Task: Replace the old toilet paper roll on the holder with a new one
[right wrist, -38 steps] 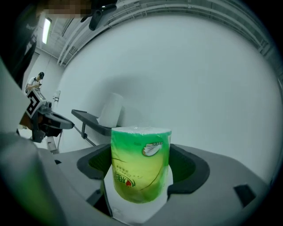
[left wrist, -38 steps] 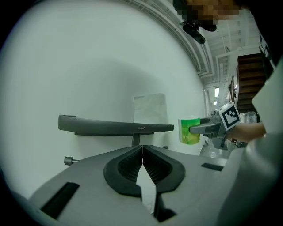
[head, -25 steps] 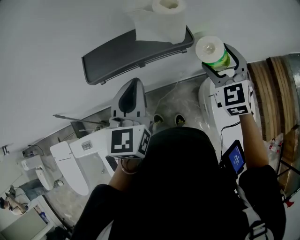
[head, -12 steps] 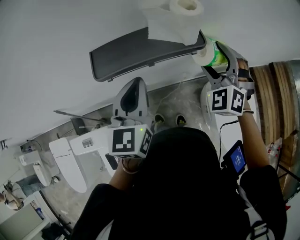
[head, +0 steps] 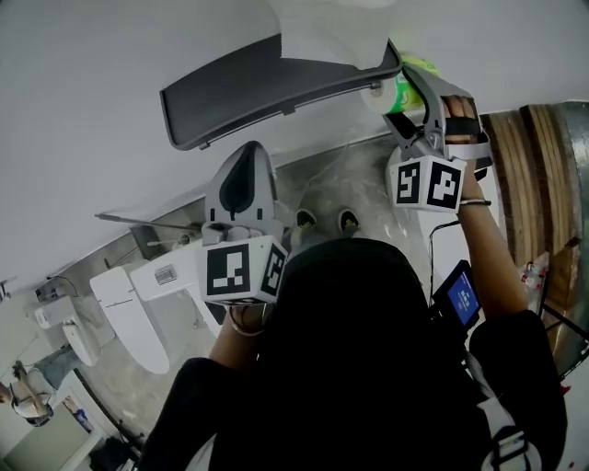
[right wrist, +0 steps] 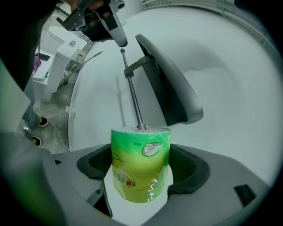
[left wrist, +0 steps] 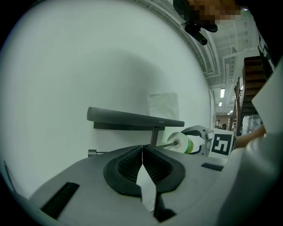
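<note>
Toilet paper roll (right wrist: 139,163), sealed in green printed film, is clamped in the right gripper (right wrist: 140,170) at the free end of the holder's rod, high on the right of the head view. At the far left of that view a white toilet (head: 133,308) stands on the grey floor below the white wall (head: 83,110). Next comes the left gripper (head: 244,161), held low in front of the person, well apart from the roll, with its marker cube (head: 237,269) turned up towards the camera. In its own view its ribbed black pads (left wrist: 126,165) are pressed together and grip nothing. A thin white strip shows low in the seam, and it is unclear whether that belongs to the gripper. Above it the holder (head: 267,92), a dark grey shelf fixed to the wall, runs rightward. White old paper (head: 331,28) rests on top of the shelf, cut off by the picture's upper edge. A thin metal rod (right wrist: 132,97) runs beneath the shelf, and its tip meets the centre of the roll's end face. How far it has entered the core cannot be told. Two shoes (head: 308,221) lie on the floor under the holder. At the shelf's right end, the right gripper's jaws stand apart by the roll's width, one pad on each side of it. Lower right, a small screen (head: 460,299) glows blue beside the person's forearm. Wooden boards (head: 538,175) fill the right edge.
</note>
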{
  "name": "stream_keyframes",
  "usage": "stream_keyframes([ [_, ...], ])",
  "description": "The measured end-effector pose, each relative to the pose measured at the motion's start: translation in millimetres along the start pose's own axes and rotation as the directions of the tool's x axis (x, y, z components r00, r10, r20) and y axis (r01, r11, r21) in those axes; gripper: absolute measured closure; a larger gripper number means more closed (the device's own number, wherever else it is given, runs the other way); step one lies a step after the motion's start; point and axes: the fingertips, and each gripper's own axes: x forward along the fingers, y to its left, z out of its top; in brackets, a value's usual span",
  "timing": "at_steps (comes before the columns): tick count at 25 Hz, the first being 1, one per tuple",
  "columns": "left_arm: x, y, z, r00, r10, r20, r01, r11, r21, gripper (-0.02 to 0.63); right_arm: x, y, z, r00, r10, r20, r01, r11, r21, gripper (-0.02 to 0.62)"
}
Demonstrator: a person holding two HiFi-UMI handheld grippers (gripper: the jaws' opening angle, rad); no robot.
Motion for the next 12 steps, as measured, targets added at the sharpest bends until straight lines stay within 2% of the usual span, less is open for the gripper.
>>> stream_keyframes([
  [6, -4, 10, -1, 1.000, 0.015, 0.001, -0.015, 1.000, -0.007, 0.583, 1, 5, 18, 1.000, -0.002, 0.018, 0.003, 0.998, -0.065, 0.195],
  [12, -7, 17, 1, 1.000, 0.025, 0.011, -0.025, 1.000, -0.017, 0.583, 4, 7, 28, 1.000, -0.003, 0.027, 0.005, 0.998, -0.065, 0.195],
])
